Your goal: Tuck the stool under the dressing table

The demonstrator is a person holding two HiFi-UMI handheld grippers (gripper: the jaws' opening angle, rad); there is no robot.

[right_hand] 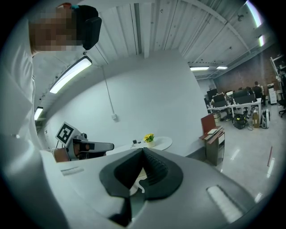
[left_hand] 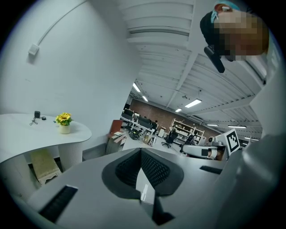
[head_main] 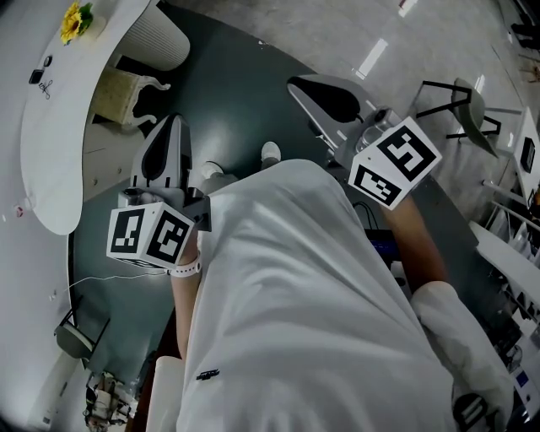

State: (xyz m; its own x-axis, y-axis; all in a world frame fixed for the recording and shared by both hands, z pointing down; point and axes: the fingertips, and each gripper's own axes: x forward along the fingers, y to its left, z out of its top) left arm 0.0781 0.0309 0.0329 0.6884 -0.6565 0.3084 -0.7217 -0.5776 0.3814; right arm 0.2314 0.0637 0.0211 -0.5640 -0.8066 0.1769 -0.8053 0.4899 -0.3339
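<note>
The cream stool (head_main: pixel 118 94) with curled legs stands on the floor against the white dressing table (head_main: pixel 51 135), beside the table's ribbed pedestal (head_main: pixel 160 38). In the left gripper view the stool (left_hand: pixel 44 164) sits low under the tabletop (left_hand: pixel 27 134). My left gripper (head_main: pixel 173 125) is held out short of the stool, apart from it, its jaws shut (left_hand: pixel 140 150) with nothing in them. My right gripper (head_main: pixel 297 83) hovers farther right over the dark floor, also shut (right_hand: pixel 143 150) and holding nothing. The table (right_hand: pixel 154 143) shows beyond its jaws.
A pot of yellow flowers (head_main: pixel 76 18) and small items (head_main: pixel 40 78) rest on the tabletop. A dark mat (head_main: pixel 236 76) covers the floor ahead. A metal-legged chair (head_main: pixel 464 105) stands at the right. A low cabinet (right_hand: pixel 214 138) and office desks lie farther off.
</note>
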